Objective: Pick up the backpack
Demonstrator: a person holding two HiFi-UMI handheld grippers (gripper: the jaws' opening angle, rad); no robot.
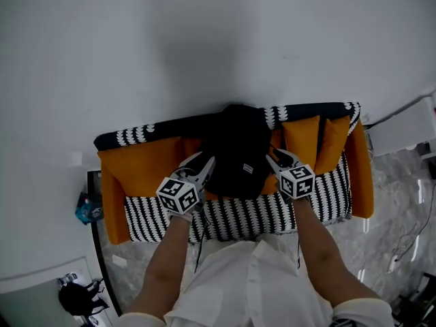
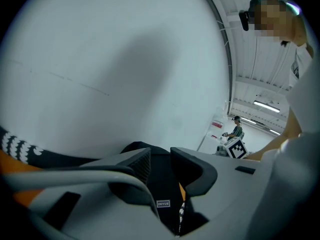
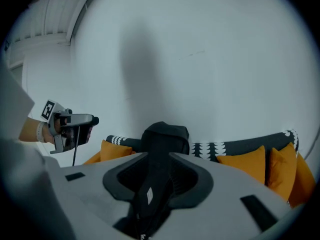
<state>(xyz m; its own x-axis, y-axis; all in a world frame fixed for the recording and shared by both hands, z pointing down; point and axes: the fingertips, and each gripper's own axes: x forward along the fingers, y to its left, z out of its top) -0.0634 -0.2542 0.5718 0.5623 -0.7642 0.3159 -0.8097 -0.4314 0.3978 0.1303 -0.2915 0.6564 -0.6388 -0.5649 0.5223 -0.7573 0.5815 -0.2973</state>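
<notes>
A black backpack (image 1: 238,152) stands upright on the sofa seat, leaning against the backrest. In the head view my left gripper (image 1: 204,165) is at its left side and my right gripper (image 1: 276,159) at its right side. The left gripper view has the jaws of the left gripper (image 2: 160,159) apart, with the backpack (image 2: 162,184) and its small label showing in the gap. In the right gripper view the right gripper (image 3: 158,159) also stands open, and the backpack (image 3: 165,134) runs down between the jaws. No pad presses on it.
The sofa (image 1: 327,189) has a black-and-white patterned seat and several orange cushions (image 1: 139,169). A white wall rises right behind it. A dark side table (image 1: 92,210) stands at the left and marble floor (image 1: 402,203) lies at the right. Another person (image 2: 235,129) is far off.
</notes>
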